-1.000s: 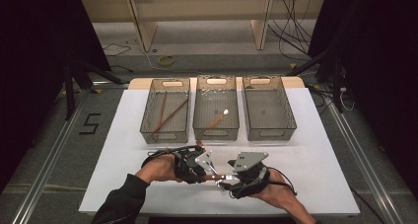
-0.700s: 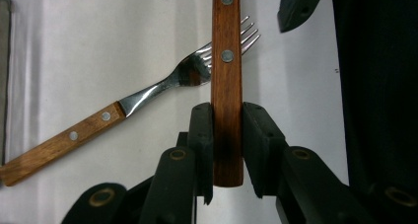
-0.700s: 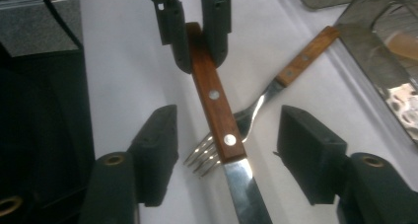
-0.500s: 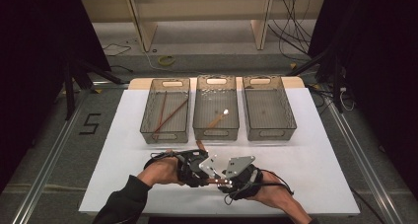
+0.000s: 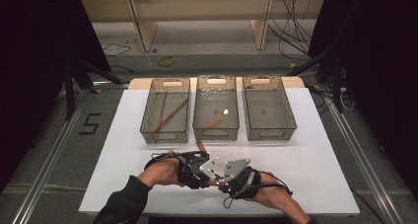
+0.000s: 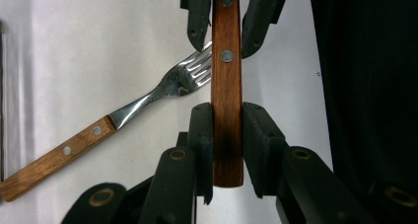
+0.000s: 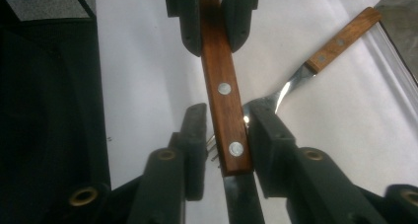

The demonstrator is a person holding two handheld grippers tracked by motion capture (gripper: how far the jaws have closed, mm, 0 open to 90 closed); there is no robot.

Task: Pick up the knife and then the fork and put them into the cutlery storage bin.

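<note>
White tabletop [image 5: 320, 155] | both hand-held grippers [image 5: 217, 170] clamp wooden knife handle [image 6: 226, 110] | dark room

Both forearms come in low over the near edge, bent inward so that the left gripper [image 5: 193, 168] and the right gripper [image 5: 235, 174] meet nose to nose, their grey plates almost touching. The left gripper's jaws are clamped on the end of a wooden handle [image 6: 226, 110], one pad on each side. The right gripper's jaws have just been closing around the same handle from the other end (one pad against the wood, the other seemingly a sliver off).
</note>
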